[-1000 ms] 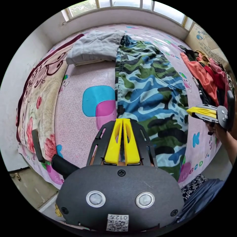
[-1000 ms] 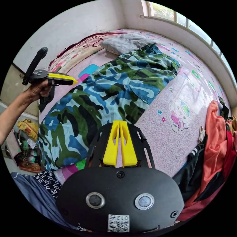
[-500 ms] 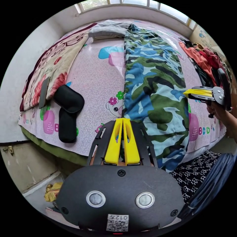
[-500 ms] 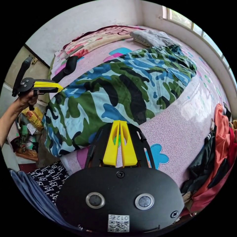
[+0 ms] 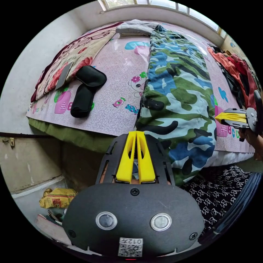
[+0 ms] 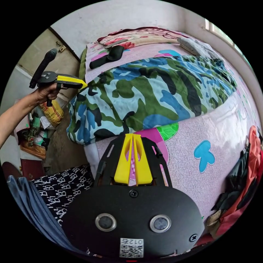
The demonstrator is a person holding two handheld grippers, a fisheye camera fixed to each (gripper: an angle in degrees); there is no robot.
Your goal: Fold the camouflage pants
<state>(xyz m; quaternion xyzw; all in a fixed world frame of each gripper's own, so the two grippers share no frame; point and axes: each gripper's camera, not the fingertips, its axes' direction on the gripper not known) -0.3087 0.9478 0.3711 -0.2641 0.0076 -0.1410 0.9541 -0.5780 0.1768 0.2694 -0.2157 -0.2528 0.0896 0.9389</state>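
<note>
The camouflage pants (image 5: pixel 178 90) lie stretched lengthwise down the bed (image 5: pixel 115 82), waist end up near the window by a folded grey garment (image 5: pixel 135 26), leg ends hanging off the near edge of the mattress. They look doubled leg over leg already, a single long strip, so I'd say the first fold is made and the crosswise folds are left.

The left tool (image 5: pixel 136 133) hovers at the near edge of the bed beside the hems, its yellow jaws pressed together with nothing I can make out between them. The right tool (image 6: pixel 132 135) has its jaws together too, over the pink sheet just beside the pants' edge, apart from the cloth. Neither tool appears to grip the pants.

Two black pouches (image 5: pixel 85 91) sit well apart on the sheet, and a heap of red and orange clothes (image 5: pixel 237 69) lies along the far side.
</note>
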